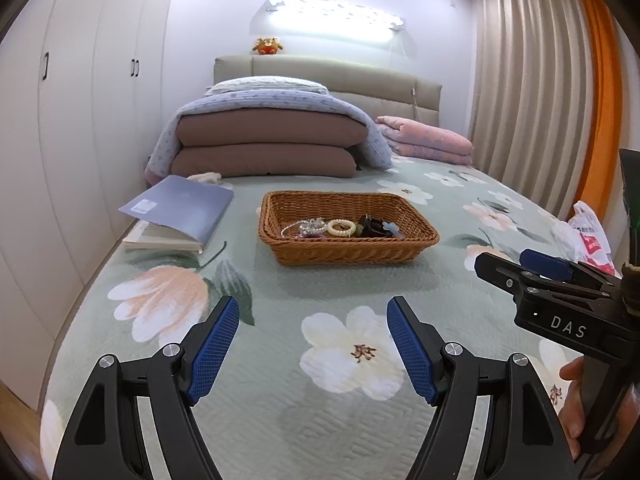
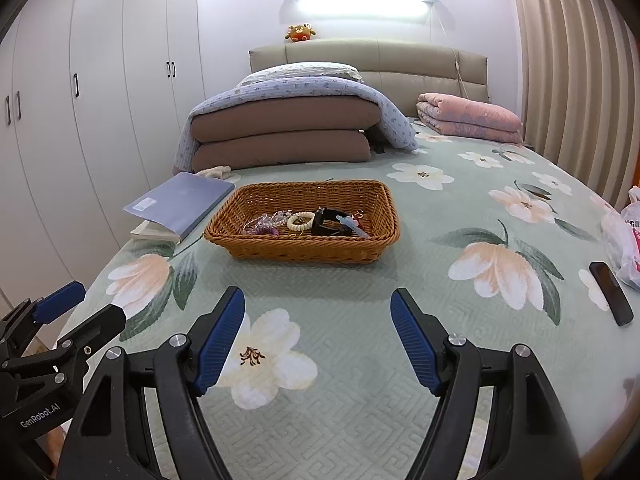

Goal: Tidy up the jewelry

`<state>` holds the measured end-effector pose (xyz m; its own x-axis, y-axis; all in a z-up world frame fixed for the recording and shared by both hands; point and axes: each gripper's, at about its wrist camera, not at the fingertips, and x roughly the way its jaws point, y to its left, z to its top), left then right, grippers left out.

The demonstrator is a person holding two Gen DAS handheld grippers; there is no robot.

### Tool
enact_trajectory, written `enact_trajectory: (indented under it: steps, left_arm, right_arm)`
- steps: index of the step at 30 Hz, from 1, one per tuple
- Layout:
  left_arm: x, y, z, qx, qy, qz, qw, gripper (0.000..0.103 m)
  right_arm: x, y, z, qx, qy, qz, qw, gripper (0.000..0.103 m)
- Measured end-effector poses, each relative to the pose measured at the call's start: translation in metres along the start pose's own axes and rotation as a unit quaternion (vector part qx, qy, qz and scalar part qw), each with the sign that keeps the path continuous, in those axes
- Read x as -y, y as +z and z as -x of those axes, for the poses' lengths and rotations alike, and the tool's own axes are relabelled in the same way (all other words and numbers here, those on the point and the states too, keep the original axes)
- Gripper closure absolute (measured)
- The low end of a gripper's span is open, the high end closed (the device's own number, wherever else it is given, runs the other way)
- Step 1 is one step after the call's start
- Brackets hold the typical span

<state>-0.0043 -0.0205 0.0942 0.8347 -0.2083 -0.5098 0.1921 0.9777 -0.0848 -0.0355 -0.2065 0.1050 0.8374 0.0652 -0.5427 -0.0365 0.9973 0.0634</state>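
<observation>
A brown wicker basket (image 1: 352, 254) (image 2: 256, 246) sits on the floral bedspread ahead of both grippers. Inside lie a cream coiled hair tie (image 1: 341, 227) (image 2: 300, 221), a silvery beaded piece (image 1: 306, 227) (image 2: 266, 222), a black clip (image 1: 370, 225) (image 2: 326, 220) and a light blue piece (image 1: 392, 229) (image 2: 350, 225). My left gripper (image 1: 313, 312) hovers open over the bedspread, short of the basket, nothing between its blue pads. My right gripper (image 2: 318, 306) is likewise open and empty; it also shows at the right of the left wrist view (image 1: 516, 266).
A blue folder on a book (image 1: 180, 210) (image 2: 180, 204) lies left of the basket. Folded brown cushions under a quilt (image 1: 272, 136) and a pink blanket (image 2: 468, 118) lie beyond. A black phone (image 2: 611, 294) and a plastic bag (image 2: 628, 240) sit at the right. Wardrobes line the left wall.
</observation>
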Motion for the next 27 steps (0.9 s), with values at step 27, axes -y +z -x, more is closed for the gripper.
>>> enact_trajectory:
  steps: [27]
  left_arm:
    - [0.0002,-0.0039,-0.0052,-0.011,-0.001,0.002,0.9999,0.026]
  right_arm:
    - [-0.0013,-0.0005,-0.0013,-0.001,0.005,0.003,1.000,0.018]
